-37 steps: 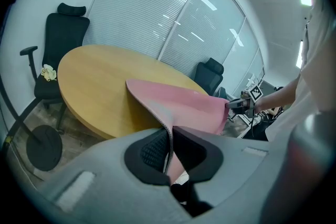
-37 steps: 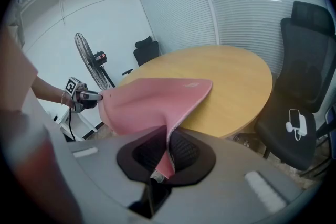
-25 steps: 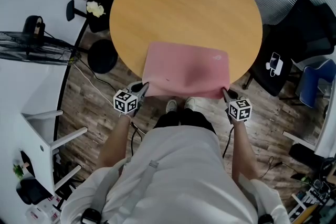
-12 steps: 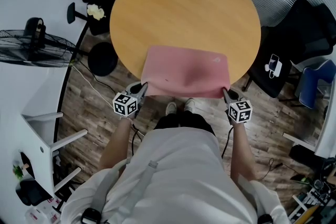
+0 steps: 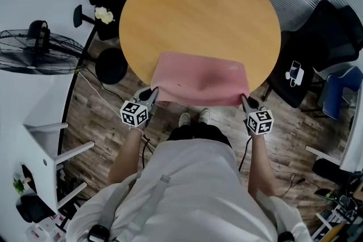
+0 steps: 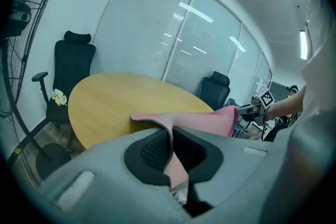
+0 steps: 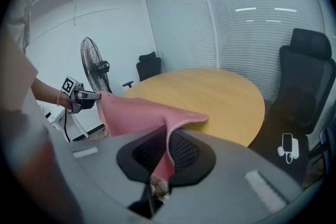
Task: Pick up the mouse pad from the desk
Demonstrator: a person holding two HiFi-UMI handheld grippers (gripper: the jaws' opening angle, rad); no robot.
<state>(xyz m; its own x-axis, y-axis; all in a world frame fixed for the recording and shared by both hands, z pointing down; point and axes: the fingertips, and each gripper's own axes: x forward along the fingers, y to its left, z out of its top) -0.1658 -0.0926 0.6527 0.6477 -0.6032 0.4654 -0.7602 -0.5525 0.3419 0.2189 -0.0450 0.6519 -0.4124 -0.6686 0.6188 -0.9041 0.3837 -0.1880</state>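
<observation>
Now, head view: pink mouse pad [image 5: 199, 79] at lower centre of frame, overlapping the near rim of the round table [image 5: 198, 8].
Left gripper view: left gripper [image 6: 169, 150] clamped on one near corner of the mouse pad.
Right gripper view: right gripper [image 7: 167, 153] clamped on the other near corner.

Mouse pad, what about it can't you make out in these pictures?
- Underside of the mouse pad: the head view shows only its top.
- Pale mark near its right corner: head view, too small to read.
- Its near edge: in the gripper views, the bodies of the left tool and right tool cover it.
</observation>
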